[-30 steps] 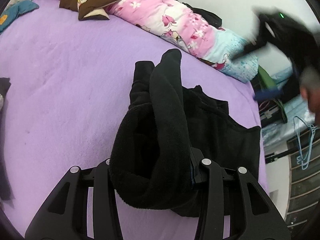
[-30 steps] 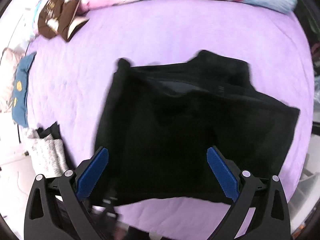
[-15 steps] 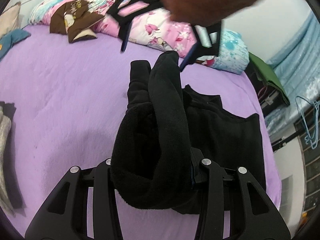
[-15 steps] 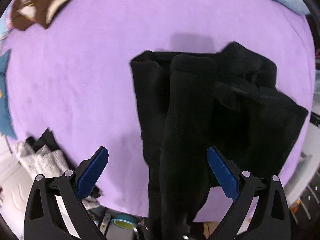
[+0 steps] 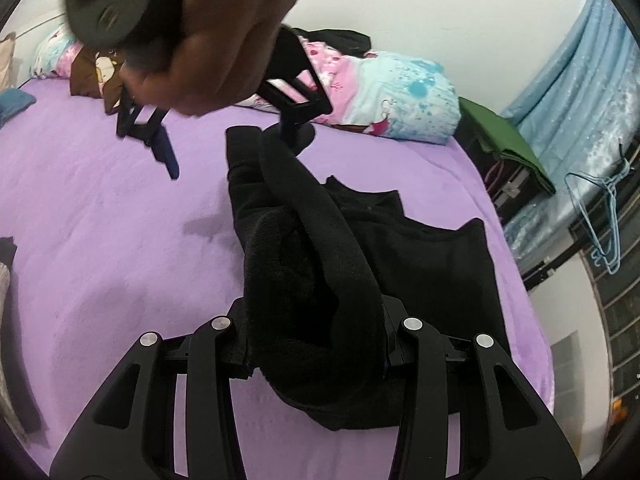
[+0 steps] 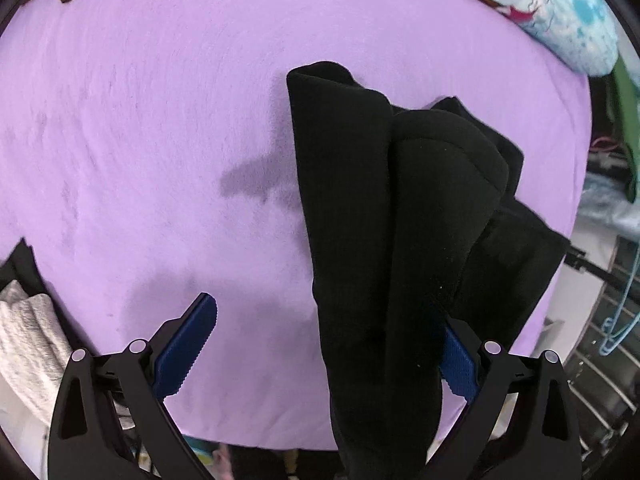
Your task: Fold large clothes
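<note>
Bed (image 5: pixel 100 240) with a purple cover fills both views, the largest thing here. On it lies the black garment (image 5: pixel 420 264), partly spread flat toward 3 o'clock in the left wrist view, with a thick fold of it rising up from the cover and running back to the camera. In the right wrist view the same garment (image 6: pixel 360 208) hangs as two long rolls from 12 o'clock down to 6 o'clock, its flat part reaching toward 3 o'clock near the bed's edge.

Along the far edge of the bed, at 1 o'clock, lies a pink and blue quilt (image 5: pixel 400 96), with a brown cloth (image 5: pixel 90 76) at 10 o'clock. A green cloth (image 5: pixel 504 136) sits past the bed at 2 o'clock, and a blue hanger (image 5: pixel 600 216) hangs at 3 o'clock. A grey towel (image 6: pixel 28 332) shows at 8 o'clock in the right wrist view.

Left gripper (image 5: pixel 312 344) is clamped on the bunched garment, the fabric bulging out between its fingers and hiding the pads.

Right gripper (image 6: pixel 320 344) is spread wide; its blue left pad stands clear over the cover, while the garment roll lies against the inner side of its right finger without being pinched. From the left wrist view this gripper (image 5: pixel 228 140) hovers at 11 o'clock, held by a hand (image 5: pixel 208 32), with one fingertip touching the far end of the raised fold
</note>
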### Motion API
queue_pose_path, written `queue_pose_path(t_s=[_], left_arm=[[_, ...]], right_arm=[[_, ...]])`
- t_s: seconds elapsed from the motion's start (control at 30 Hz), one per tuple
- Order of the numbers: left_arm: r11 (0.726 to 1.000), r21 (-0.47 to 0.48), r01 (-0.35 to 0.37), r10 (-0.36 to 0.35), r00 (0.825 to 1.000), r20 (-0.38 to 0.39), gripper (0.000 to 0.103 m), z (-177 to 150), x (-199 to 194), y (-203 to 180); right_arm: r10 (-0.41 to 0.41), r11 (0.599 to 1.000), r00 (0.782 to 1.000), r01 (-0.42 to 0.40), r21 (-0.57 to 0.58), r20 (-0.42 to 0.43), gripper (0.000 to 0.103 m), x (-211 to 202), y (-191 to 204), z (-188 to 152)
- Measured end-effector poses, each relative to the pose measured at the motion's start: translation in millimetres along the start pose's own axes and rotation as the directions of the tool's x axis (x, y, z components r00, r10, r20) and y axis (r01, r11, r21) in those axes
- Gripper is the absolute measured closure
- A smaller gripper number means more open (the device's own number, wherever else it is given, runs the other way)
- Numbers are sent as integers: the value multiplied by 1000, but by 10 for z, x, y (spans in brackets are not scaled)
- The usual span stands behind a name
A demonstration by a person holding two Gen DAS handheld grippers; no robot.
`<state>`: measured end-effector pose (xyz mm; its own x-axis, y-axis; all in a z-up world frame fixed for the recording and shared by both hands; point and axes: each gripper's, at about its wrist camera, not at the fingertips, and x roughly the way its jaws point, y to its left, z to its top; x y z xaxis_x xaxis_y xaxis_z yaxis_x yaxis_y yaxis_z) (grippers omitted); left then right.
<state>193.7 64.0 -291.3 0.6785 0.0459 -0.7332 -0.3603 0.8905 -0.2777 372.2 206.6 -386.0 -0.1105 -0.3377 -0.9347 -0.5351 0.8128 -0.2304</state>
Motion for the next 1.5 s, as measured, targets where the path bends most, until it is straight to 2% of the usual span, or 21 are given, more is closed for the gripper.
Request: queue_pose_path(t_s=[0.13, 0.2, 0.23, 0.33, 0.5, 0.67, 0.73, 0.8, 0.93, 1.1, 1.5], left_arm=[[1000, 16, 0, 0, 1000, 0, 63, 15, -4, -60], [1000, 31, 1, -1, 1000, 2, 63, 14, -14, -101], [999, 34, 6, -6, 1000, 1, 63, 18, -16, -116], [999, 36, 26, -25, 1000, -8, 63, 36, -32, -133], [997, 71, 29, -28, 1000, -10, 63, 3, -30, -198], [993, 112, 39, -37, 999, -21, 59, -10, -82, -295], [992, 122, 40, -38, 999, -21, 54, -20, -105, -314], [989, 137, 51, -49, 999, -19, 40, -59, -146, -356], [978, 197, 72, -66, 997, -34, 39, -145, -223, -529], [971, 206, 120, -108, 992, -68, 36, -270, -284, -626], [964, 199, 174, -149, 980, -135, 36, -457, -298, -898]], right_arm=[[-71, 994, 997, 72, -80, 12, 22, 67, 46, -58], [-84, 994, 996, 85, -74, 20, 27, 120, -39, -65], [-84, 995, 996, 85, -49, 21, 36, 151, -119, -69], [-46, 999, 999, 46, -13, 1, 54, 263, -332, -83], [43, 999, 999, -43, 30, 15, 67, 247, -633, -105], [121, 992, 991, -122, 29, 54, 71, 185, -839, -196], [178, 982, 982, -181, 43, 69, 72, 173, -989, -229], [214, 974, 974, -219, 60, 78, 72, 170, -1054, -291], [279, 953, 955, -288, 99, 97, 72, 259, -1388, -312], [343, 922, 933, -356, 149, 110, 72, 306, -1739, -415], [447, 866, 881, -469, 171, 151, 73, 410, -2502, -690]])
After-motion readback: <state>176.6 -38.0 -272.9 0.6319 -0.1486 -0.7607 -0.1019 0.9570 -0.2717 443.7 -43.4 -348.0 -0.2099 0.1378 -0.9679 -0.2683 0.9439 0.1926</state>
